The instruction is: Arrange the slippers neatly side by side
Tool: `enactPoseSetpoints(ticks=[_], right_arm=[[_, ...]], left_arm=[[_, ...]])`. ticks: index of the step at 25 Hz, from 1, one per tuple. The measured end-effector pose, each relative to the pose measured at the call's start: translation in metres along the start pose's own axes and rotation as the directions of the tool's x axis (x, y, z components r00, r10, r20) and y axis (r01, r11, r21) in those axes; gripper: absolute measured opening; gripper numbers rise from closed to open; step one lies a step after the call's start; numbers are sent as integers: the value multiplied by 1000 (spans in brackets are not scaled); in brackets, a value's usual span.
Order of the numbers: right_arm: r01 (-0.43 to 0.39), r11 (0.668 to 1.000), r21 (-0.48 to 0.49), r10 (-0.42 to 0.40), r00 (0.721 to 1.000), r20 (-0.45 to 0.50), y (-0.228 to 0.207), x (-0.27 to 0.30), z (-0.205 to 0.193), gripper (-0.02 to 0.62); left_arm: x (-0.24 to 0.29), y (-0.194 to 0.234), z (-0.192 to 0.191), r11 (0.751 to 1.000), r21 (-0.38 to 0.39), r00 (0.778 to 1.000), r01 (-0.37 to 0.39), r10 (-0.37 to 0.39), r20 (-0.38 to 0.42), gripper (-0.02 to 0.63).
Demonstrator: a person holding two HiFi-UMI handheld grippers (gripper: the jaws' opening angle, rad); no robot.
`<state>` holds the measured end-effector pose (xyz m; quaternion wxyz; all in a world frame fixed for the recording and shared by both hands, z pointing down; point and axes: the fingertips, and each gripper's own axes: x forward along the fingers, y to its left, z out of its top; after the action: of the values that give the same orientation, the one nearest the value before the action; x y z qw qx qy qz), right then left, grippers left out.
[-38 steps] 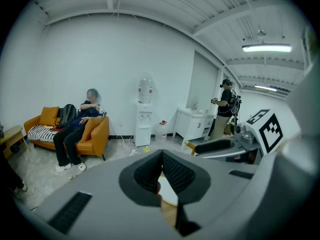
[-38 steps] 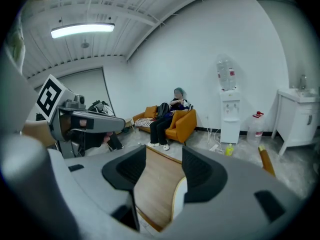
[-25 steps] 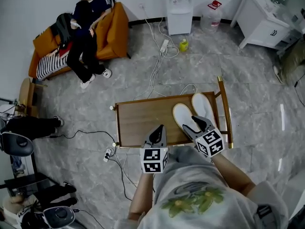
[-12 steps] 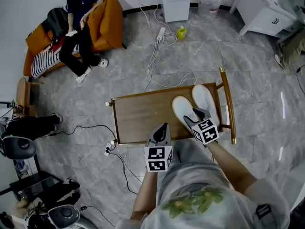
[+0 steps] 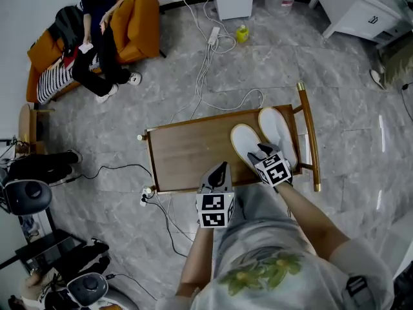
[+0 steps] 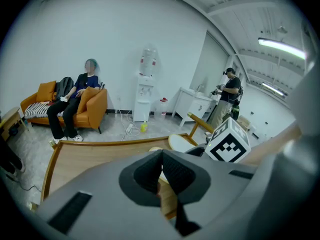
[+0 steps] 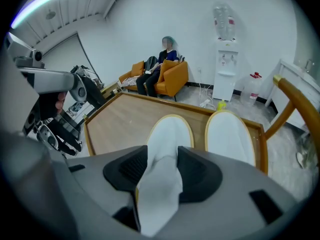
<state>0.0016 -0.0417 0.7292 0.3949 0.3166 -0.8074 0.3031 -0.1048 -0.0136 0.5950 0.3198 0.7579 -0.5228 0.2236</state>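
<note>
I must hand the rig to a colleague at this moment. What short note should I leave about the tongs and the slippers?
Left tongs: shut, empty, by the near edge of the table.
Right tongs: the jaws have just been closing; the pads pinch the heel end of the left slipper.
Things: both white slippers lie at the table's right end, toes pointing away from you. The right slipper lies close beside the held one.
Done: the pair is roughly parallel.
Left: probably bring the held slipper level with its partner, then release.
</note>
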Motion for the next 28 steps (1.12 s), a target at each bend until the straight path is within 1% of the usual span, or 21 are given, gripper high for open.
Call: enactPoseSetpoints(ticks=[3,6,9,11,13,18,20,23,26,28], right_arm=[[-4,1000,6,5,1000,-12,0,3,-2,133],[-5,1000,30,6,1000,-17,-1,4,-3,81],[-9,997,74,10,1000,-14,-3,2,-3,49],[-6,994,111,8,1000,-13,-6,1,-2,43],[-10,986,168,11,1000,-4,-8,0,-1,40],[-27,949,315,12,999,50,-11,0,9,38],[-30,927,375,1,997,77,-11,-1,12,39],[-42,885,464,-14,993,116,-12,-1,15,40],[-42,852,521,-40,989,145,-15,0,20,40],[-41,840,541,-51,987,155,-14,4,21,39]], left_arm=[[1,1,-5,1000,-5,1000,0,0,-14,17],[3,1,-7,1000,-3,1000,-2,2,-25,17],[4,3,-4,1000,5,1000,-10,10,-27,17],[4,6,-2,1000,5,1000,-16,16,-27,17],[4,9,-2,1000,2,999,-21,21,-33,17],[5,15,-3,999,10,998,-30,31,-48,17],[5,14,-6,1000,10,998,-28,29,-53,17],[5,12,-9,1000,15,998,-25,26,-61,17],[6,11,-11,1000,20,998,-20,21,-63,17],[7,12,-14,1000,19,998,-17,18,-65,17]])
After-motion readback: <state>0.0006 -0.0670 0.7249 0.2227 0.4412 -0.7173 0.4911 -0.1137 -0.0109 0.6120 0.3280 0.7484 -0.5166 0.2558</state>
